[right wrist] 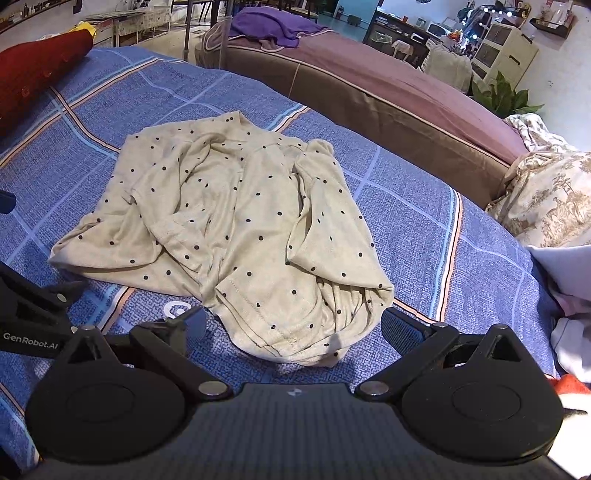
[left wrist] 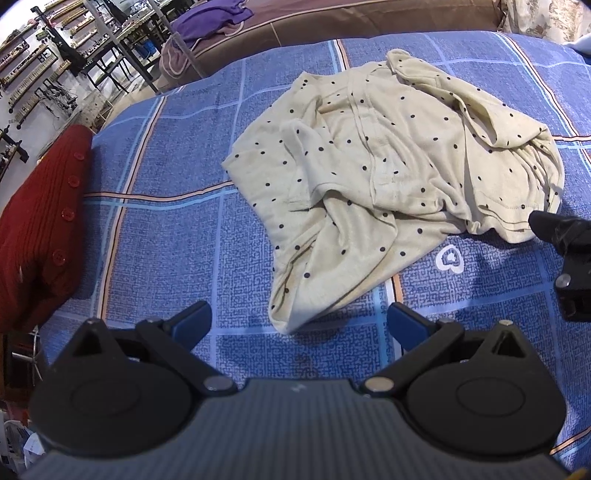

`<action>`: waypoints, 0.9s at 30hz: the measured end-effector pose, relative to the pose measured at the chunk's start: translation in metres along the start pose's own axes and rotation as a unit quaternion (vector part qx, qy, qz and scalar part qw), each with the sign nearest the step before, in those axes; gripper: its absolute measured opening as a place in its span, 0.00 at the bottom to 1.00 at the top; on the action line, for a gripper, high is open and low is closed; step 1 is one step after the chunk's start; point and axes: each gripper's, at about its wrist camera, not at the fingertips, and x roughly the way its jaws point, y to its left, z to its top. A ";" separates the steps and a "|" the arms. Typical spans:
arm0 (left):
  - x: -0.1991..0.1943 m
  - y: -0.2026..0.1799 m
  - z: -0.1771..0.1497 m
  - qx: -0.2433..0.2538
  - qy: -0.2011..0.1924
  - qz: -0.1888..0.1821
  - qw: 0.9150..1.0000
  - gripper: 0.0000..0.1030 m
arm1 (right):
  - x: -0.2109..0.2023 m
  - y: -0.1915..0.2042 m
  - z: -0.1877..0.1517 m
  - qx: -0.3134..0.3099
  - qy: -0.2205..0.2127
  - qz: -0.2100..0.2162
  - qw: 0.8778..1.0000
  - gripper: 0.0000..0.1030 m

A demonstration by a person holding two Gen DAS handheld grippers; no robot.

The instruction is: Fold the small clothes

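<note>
A cream garment with black dots (left wrist: 384, 177) lies crumpled on the blue checked bedspread (left wrist: 177, 236). My left gripper (left wrist: 299, 321) is open, hovering just short of the garment's near corner, nothing between its fingers. In the right wrist view the same garment (right wrist: 236, 229) spreads ahead. My right gripper (right wrist: 293, 325) is open too, its fingers straddling the garment's near hem without closing on it. The right gripper's black body (left wrist: 569, 258) shows at the right edge of the left wrist view, and the left gripper's body (right wrist: 29, 314) at the left edge of the right wrist view.
A dark red buttoned knit (left wrist: 40, 221) lies at the bed's left side, also seen as the red knit (right wrist: 37, 62). A brown bed with a purple cloth (right wrist: 269, 26) stands behind. Printed bedding (right wrist: 554, 199) and pale clothes (right wrist: 569, 325) pile at the right.
</note>
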 end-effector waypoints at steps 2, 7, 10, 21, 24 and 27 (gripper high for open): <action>0.000 0.000 0.000 0.000 -0.001 -0.002 1.000 1.00 | 0.000 0.001 0.000 -0.002 0.000 -0.001 1.000 1.00; -0.001 0.001 0.000 0.000 -0.002 -0.003 1.000 1.00 | -0.002 0.001 0.000 -0.003 0.000 -0.006 1.000 1.00; -0.002 0.001 0.000 0.002 -0.001 -0.004 1.000 1.00 | -0.003 0.002 -0.001 -0.003 0.002 -0.006 1.000 1.00; -0.002 0.000 -0.003 0.005 -0.002 -0.008 1.000 1.00 | -0.004 0.005 -0.004 -0.003 0.003 -0.008 1.000 1.00; -0.002 0.000 -0.004 0.008 -0.003 -0.010 1.000 1.00 | -0.004 0.005 -0.004 -0.002 0.003 -0.009 1.000 1.00; -0.002 0.000 -0.005 0.009 -0.007 -0.013 1.000 1.00 | -0.004 0.006 -0.005 -0.004 0.003 -0.008 1.000 1.00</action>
